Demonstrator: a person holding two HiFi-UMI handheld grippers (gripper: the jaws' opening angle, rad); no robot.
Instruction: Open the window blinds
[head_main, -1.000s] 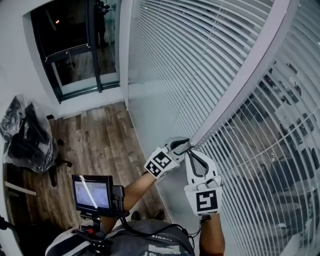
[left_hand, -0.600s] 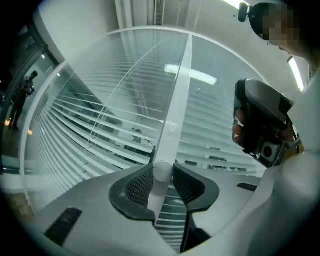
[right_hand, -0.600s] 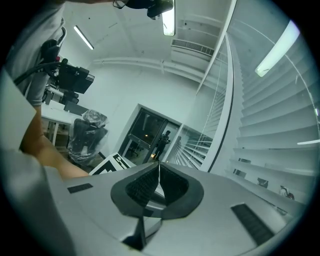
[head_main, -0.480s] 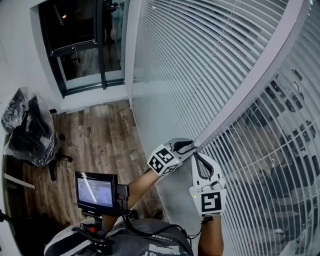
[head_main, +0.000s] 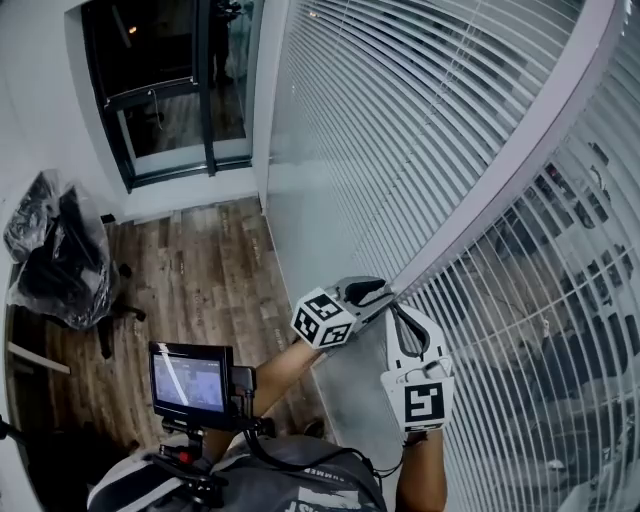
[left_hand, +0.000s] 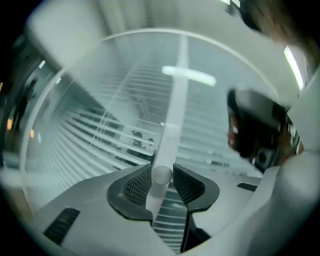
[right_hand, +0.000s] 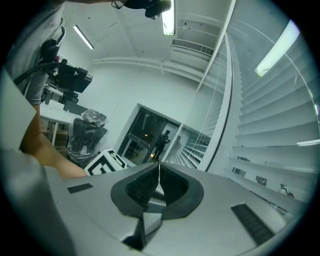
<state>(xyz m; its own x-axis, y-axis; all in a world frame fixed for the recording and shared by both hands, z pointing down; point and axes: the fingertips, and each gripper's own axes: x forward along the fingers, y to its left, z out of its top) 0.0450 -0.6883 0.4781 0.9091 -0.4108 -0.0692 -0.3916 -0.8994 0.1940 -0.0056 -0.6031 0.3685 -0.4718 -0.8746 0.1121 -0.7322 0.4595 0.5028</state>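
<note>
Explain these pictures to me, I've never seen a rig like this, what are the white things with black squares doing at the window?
A person stands at white slatted blinds, holding a hand-worked gripper in each hand; the cubes with black squares are part of them. The wide picture comes from a camera on the person's head, looking down; the other two from cameras riding on each gripper, looking along its jaws. The left gripper is clamped on the blinds' white tilt wand. The right gripper is shut and empty, close beside it. Below are a wooden floor, a plastic-wrapped chair and a small monitor on the person's chest.
</note>
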